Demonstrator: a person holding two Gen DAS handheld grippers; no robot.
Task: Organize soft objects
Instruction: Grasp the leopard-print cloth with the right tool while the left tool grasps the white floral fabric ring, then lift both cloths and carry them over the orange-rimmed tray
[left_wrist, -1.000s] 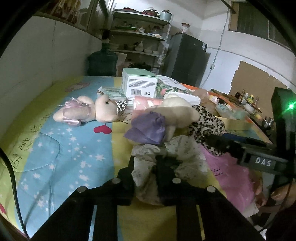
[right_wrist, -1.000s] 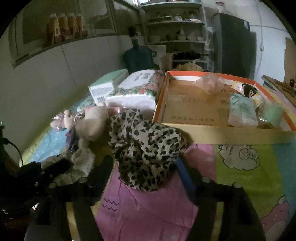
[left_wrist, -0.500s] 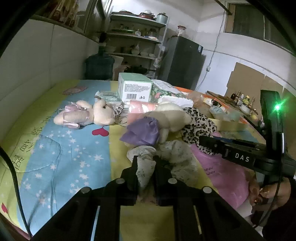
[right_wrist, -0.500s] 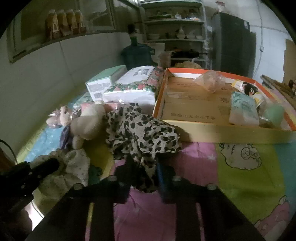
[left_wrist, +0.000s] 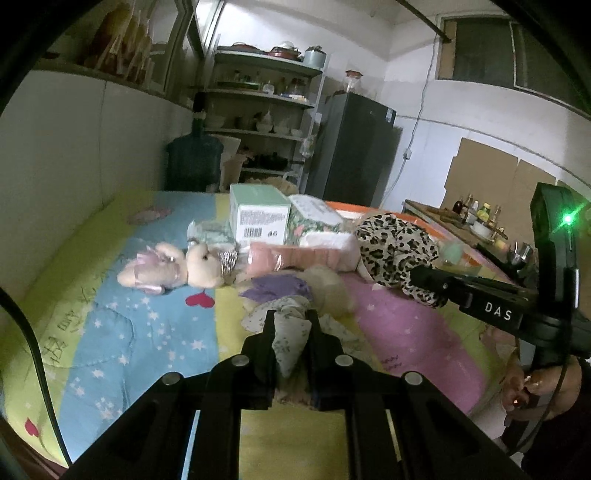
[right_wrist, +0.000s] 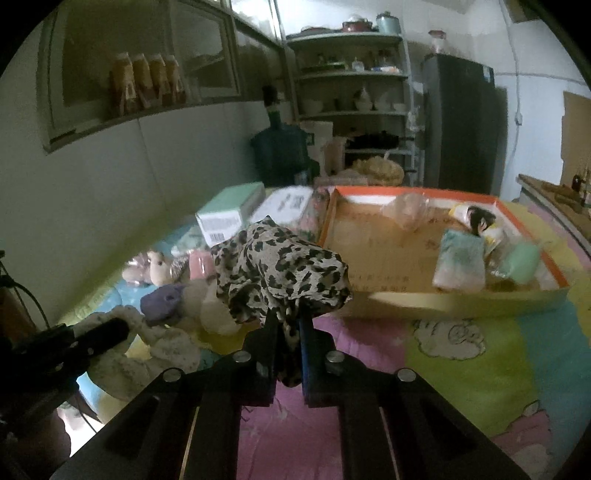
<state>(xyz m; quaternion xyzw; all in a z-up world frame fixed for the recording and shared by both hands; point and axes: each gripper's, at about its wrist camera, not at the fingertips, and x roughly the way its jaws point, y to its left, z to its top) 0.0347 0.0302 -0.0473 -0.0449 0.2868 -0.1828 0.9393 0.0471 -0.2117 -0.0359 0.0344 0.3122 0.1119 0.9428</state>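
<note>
Both grips have just been made. A second ago the right hand-held gripper (right_wrist: 287, 332) stood wide around the leopard-print cloth (right_wrist: 280, 269); now its jaws are pressed together on a fold of that cloth, which bunches up above the fingertips and hangs clear of the pink part of the bedspread (right_wrist: 480, 362). The left hand-held gripper (left_wrist: 290, 325) was already nearly closed and now pinches the pale floral cloth (left_wrist: 290, 332), with the bunched end lifted and the rest trailing on the bed beside the cream plush toy (left_wrist: 328, 284) and the purple cloth (left_wrist: 277, 288). Both cloths sit higher in their views than before, so the pick-up looks done. What probably remains is carrying them to a tidy spot, perhaps the orange-rimmed cardboard tray (right_wrist: 417, 192) just behind the leopard-print cloth, though the target is not clear.
</note>
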